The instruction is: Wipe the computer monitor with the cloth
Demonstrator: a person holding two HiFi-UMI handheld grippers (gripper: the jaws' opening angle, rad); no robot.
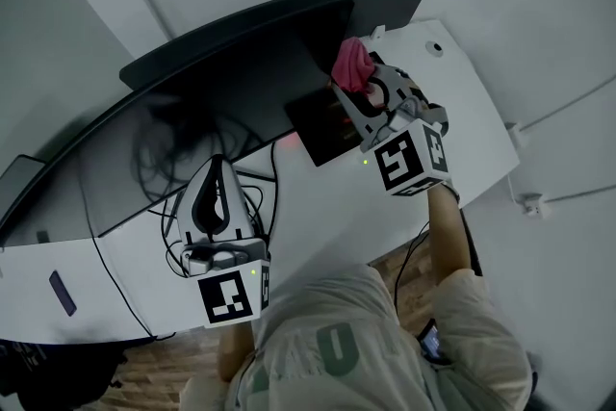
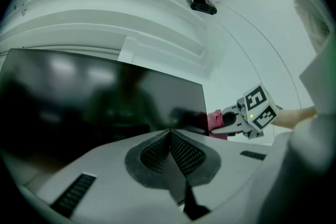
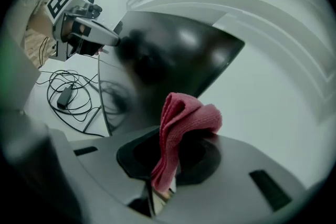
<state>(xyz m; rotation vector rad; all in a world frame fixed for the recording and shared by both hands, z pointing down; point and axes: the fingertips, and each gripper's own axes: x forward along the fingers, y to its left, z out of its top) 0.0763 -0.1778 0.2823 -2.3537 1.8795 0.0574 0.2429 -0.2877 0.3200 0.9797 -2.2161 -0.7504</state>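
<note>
Head view: right gripper (image 1: 358, 87), jaws clamped on pink cloth (image 1: 351, 63), holds it at curved monitor's (image 1: 221, 91) right end. Left gripper (image 1: 216, 170) hangs low, jaws together, empty. Best bet: light, even pressure, overlapping passes w/ cloth kept flat.

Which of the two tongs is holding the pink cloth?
The right tongs, by the monitor, are shut on the pink cloth; the left tongs are shut with nothing between them.
</note>
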